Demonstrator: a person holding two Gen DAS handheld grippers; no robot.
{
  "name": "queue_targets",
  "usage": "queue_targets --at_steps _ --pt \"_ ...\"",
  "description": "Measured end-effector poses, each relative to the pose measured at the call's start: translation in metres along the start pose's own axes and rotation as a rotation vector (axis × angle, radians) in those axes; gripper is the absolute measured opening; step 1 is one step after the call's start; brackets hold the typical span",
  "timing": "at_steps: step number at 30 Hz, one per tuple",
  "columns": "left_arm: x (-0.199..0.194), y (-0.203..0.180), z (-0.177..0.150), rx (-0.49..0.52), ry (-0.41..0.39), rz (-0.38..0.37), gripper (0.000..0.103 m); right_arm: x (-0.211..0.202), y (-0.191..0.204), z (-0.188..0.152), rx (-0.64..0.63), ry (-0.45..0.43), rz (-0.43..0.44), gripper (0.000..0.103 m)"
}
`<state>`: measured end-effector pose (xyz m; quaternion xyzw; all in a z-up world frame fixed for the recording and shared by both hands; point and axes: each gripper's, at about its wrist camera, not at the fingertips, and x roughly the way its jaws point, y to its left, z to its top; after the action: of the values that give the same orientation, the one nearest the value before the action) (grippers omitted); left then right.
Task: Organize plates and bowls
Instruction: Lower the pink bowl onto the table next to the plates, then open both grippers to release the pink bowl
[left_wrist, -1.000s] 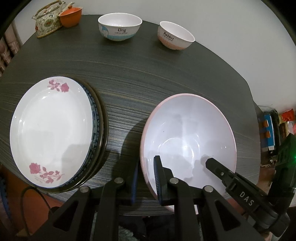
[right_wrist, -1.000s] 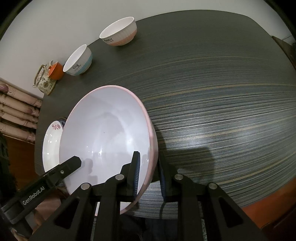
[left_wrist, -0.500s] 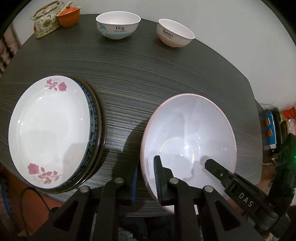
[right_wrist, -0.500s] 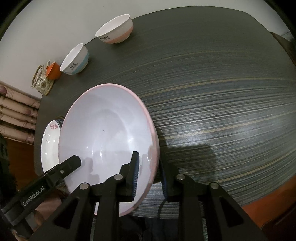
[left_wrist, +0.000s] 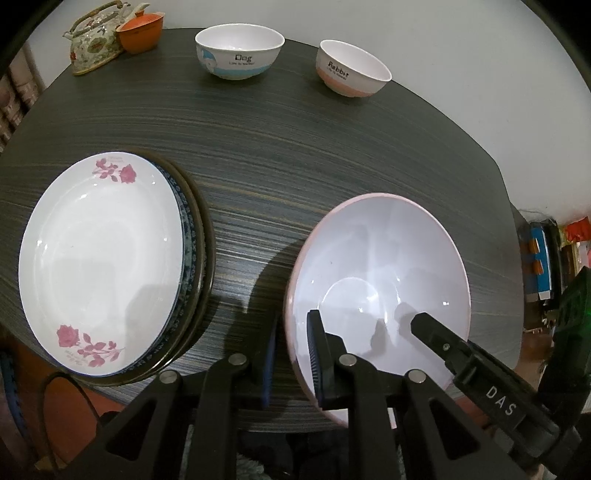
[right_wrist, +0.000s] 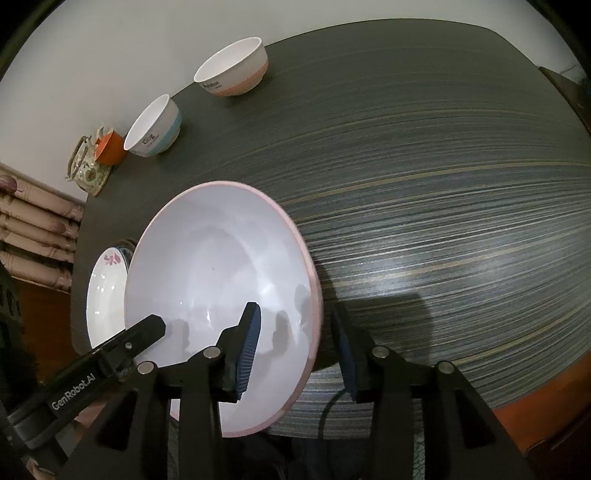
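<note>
Pink bowl sits on dark surface w/ its left rim pinched between left gripper jaws, clamped tight. Right gripper jaws spread wide, straddling the right rim w/o touching; plate stack just beside bowl

Right gripper, clamped on the near rim of the big pink-rimmed bowl a second ago, now spread apart: one finger inside the bowl, the other outside, clear gaps to the rim on both sides. Seen from the left wrist, slightly nearer the stacked plates beside the bowl than a second ago.
</note>
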<state>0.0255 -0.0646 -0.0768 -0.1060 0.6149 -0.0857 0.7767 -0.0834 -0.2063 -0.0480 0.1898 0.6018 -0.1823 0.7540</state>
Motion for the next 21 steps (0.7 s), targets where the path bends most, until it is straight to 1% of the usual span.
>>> queue_targets --at_steps 2,4,6,12,15,18,21 --pt "-0.002 0.002 0.001 -0.007 -0.006 0.001 0.017 -0.001 0.0 0.002 0.001 -0.005 0.0 0.04" --pt "-0.004 0.003 0.002 -0.013 -0.012 0.003 0.02 -0.002 0.001 0.003 -0.001 -0.012 -0.003 0.046" --pt "-0.006 0.005 0.002 -0.018 -0.016 0.006 0.022 -0.003 0.003 0.004 -0.01 -0.023 -0.01 0.048" --pt "-0.012 0.01 0.003 -0.028 -0.026 0.009 0.024 -0.011 0.009 0.008 -0.048 -0.068 -0.033 0.05" --pt "-0.014 0.01 0.004 -0.029 -0.03 0.011 0.027 -0.014 0.012 0.01 -0.061 -0.084 -0.038 0.05" --pt "-0.017 0.01 0.005 -0.03 -0.038 0.013 0.03 -0.016 0.015 0.013 -0.072 -0.094 -0.043 0.05" --pt "-0.02 0.009 0.009 -0.029 -0.044 0.013 0.031 -0.017 0.02 0.015 -0.085 -0.1 -0.044 0.05"
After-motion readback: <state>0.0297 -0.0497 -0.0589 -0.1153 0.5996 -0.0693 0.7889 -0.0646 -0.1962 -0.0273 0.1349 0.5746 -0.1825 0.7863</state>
